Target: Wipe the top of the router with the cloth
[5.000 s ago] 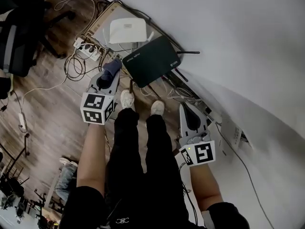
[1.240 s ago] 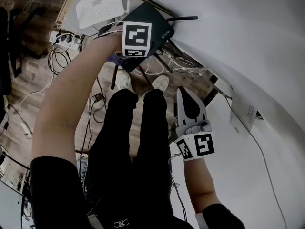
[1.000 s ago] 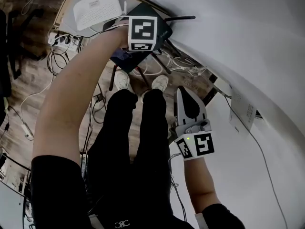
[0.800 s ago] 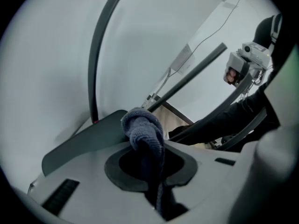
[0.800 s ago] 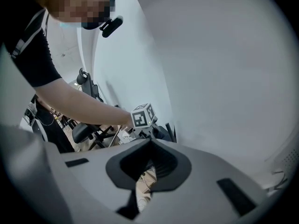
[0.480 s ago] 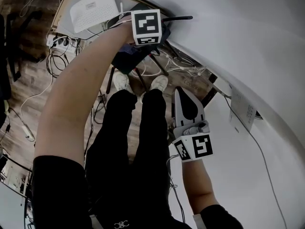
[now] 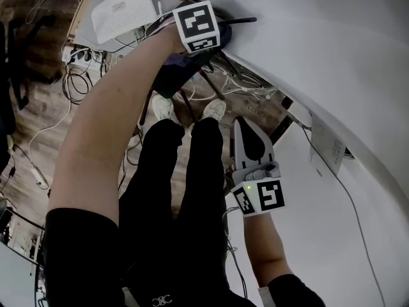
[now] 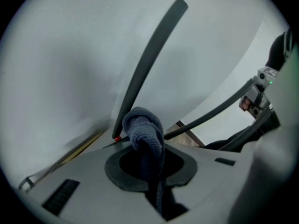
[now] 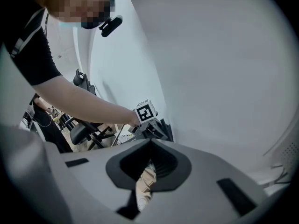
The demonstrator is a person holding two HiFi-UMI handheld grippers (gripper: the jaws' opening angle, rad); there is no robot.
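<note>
The black router [image 7: 171, 77] lies on the floor against the white wall, mostly hidden under my left arm. One of its antennas [image 7: 239, 21] sticks out to the right. My left gripper [image 7: 203, 43] sits over the router's far end, shut on a blue knitted cloth [image 8: 145, 130]. In the left gripper view the cloth bunches at the jaws, in front of an upright antenna [image 8: 150, 62]. My right gripper [image 7: 243, 123] hangs beside my right leg, away from the router, shut with nothing in it. In the right gripper view the left gripper's marker cube [image 9: 145, 112] shows above the router [image 9: 162, 129].
A white router [image 7: 124, 15] sits on a wooden board at the upper left. A power strip [image 7: 80, 55] and tangled cables [image 7: 246, 85] lie on the wood floor around the black router. My legs and shoes [image 7: 216, 109] stand just below it. The wall fills the right side.
My left gripper has slid with the cloth across the router's top toward the wall and the antenna end. The right gripper has stayed by my leg.
</note>
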